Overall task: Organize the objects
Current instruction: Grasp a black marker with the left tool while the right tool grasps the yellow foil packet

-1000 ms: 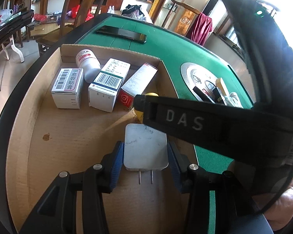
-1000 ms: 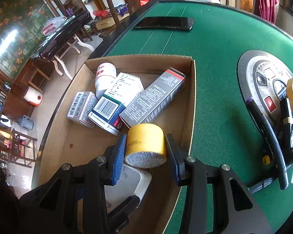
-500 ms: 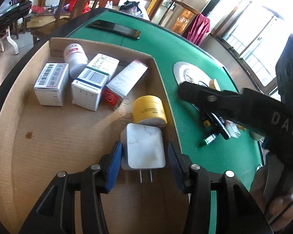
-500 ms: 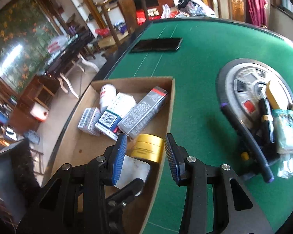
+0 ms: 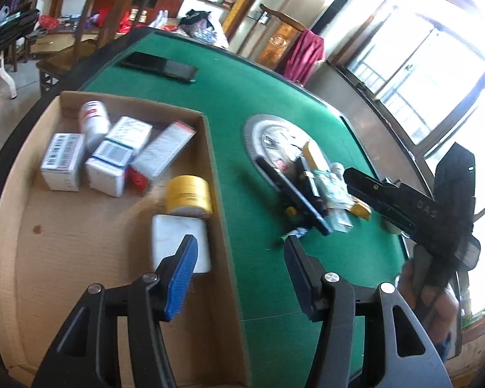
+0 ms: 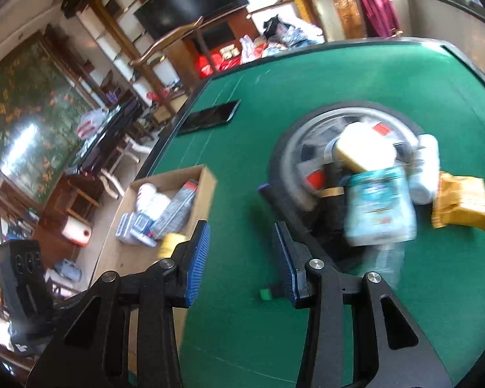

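Two grippers are in play, neither holding anything. The left gripper hangs over the right wall of the cardboard box, its jaws opening with nothing between the pads; its left finger overlaps the white charger in the picture, which lies flat on the box floor against that wall. Just beyond the charger stands a yellow tape roll, touching or nearly touching it. Farther back in the box lie three cartons side by side and a white bottle on its side near the far wall. The box sits on a green table, at its left edge. The right gripper is over bare felt, its jaws apart and empty, with the box to its left and a heap of loose things to its right. That heap rests on and around a round grey panel set in the table: a pale blue packet, a yellow pouch, a white bottle, a cream block and a long black bar, all blurred. A small green piece lies on the felt just beside the right finger. A black phone lies well apart near the table's far edge. In the left view a hand grips the right tool's handle.
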`<control>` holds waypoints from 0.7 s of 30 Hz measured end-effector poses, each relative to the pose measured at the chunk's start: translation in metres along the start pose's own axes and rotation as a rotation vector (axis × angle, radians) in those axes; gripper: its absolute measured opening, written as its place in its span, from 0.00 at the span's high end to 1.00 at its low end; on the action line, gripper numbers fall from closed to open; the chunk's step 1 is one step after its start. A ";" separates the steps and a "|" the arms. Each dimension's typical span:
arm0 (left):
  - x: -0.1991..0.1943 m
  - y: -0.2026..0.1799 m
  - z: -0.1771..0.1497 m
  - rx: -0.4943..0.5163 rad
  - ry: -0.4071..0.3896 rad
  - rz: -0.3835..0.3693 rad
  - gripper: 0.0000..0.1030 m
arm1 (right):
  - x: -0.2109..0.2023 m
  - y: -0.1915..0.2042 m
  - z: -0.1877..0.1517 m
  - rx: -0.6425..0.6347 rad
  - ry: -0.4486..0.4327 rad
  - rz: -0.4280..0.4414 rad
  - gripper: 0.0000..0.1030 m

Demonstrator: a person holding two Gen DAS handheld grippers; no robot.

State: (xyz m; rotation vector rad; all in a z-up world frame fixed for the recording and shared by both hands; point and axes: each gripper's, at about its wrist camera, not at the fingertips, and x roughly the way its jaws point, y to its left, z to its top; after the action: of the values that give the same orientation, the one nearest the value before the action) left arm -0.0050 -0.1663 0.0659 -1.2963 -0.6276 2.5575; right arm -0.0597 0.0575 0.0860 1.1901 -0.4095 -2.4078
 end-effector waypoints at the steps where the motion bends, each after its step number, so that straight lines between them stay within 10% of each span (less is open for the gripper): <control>1: 0.002 -0.006 0.001 0.003 0.006 0.000 0.43 | -0.007 -0.012 0.002 0.009 -0.015 -0.012 0.61; 11: 0.045 -0.043 0.012 -0.034 0.065 0.001 0.42 | -0.040 -0.153 0.036 0.129 -0.130 -0.270 0.49; 21: 0.102 -0.059 0.048 -0.099 0.123 0.050 0.42 | -0.010 -0.201 0.042 0.142 0.006 -0.138 0.49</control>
State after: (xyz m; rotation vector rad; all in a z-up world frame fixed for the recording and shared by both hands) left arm -0.1049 -0.0897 0.0447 -1.5064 -0.7130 2.4907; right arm -0.1358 0.2401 0.0304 1.3261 -0.5195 -2.5272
